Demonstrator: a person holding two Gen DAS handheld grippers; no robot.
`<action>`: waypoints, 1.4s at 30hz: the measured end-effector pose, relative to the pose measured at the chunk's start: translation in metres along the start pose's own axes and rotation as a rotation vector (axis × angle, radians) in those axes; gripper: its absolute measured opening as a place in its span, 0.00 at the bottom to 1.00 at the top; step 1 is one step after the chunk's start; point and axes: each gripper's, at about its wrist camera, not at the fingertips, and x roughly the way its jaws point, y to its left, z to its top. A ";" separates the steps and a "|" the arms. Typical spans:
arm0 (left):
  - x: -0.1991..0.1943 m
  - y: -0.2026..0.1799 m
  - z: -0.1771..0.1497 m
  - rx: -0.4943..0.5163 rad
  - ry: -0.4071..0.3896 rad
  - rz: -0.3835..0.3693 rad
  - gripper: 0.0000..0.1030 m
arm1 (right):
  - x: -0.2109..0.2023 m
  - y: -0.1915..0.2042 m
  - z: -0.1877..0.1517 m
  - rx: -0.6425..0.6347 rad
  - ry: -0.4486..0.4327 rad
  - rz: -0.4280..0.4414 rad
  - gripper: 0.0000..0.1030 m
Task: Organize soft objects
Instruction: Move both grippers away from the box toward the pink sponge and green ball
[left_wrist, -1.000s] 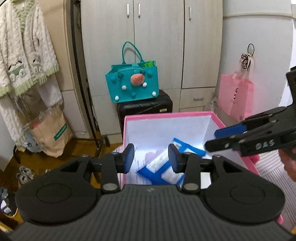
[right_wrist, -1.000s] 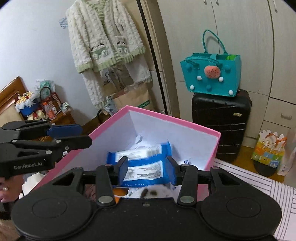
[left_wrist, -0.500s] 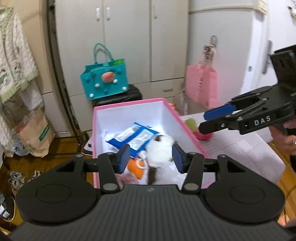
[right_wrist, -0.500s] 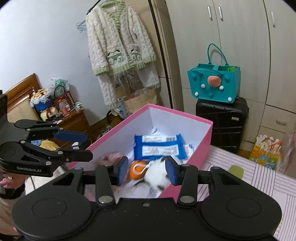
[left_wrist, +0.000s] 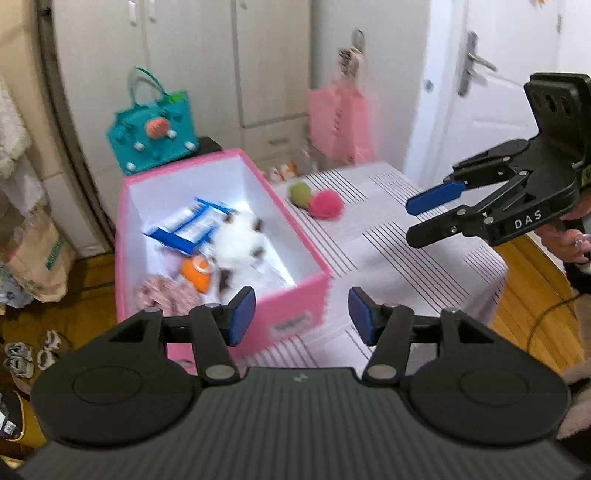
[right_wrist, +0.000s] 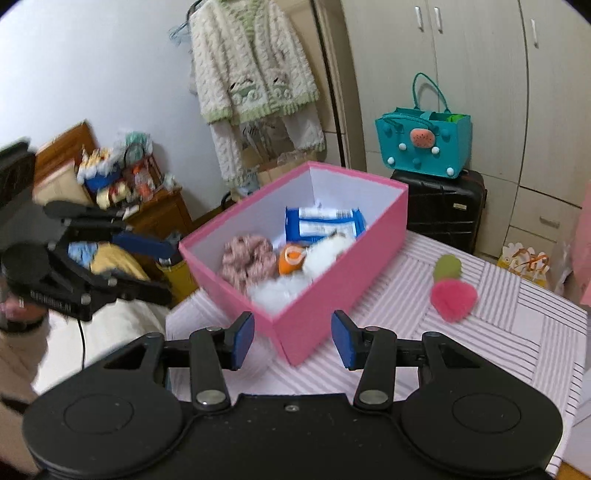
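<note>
Both grippers hang empty above the striped tablecloth (right_wrist: 498, 332). At the bottom of the left wrist view, the left gripper (left_wrist: 301, 315) has its jaws opening with nothing between the blue pads; only the box's near corner shows in the gap. At the bottom of the right wrist view, the right gripper (right_wrist: 293, 339) is likewise widening slightly and holds nothing.

Just beyond the fingers, centre frame, stands the pink box (right_wrist: 332, 295), open-topped so soft things can be dropped in. Inside lie a pink scrunchie (right_wrist: 247, 258), an orange toy (right_wrist: 290, 260), a white plush (right_wrist: 327, 253) with dark patches and, at the far end, blue wipes packs (right_wrist: 325, 221).

To the right of the box, on the cloth, a green ball (right_wrist: 447, 266) and a pink pompom (right_wrist: 453, 298) sit touching each other, outside the box, probably next to be collected.

Motion blur smears the plush and the box label, so the plush's shape is hard to read; it may be an animal. White fluff at the box's near end cannot be identified. The box floor is mostly hidden. Farther off, a teal bag (right_wrist: 424, 140) rests on a black suitcase (right_wrist: 443, 210) before the wardrobe.
</note>
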 end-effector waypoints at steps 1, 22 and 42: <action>0.004 -0.005 -0.002 0.006 0.022 -0.002 0.53 | -0.002 0.000 -0.008 -0.002 0.004 -0.010 0.50; 0.068 -0.090 -0.008 0.118 0.062 -0.086 0.53 | -0.026 -0.056 -0.093 0.099 -0.041 -0.041 0.69; 0.197 -0.104 0.033 -0.016 -0.122 0.058 0.53 | 0.012 -0.158 -0.067 0.115 -0.151 -0.067 0.88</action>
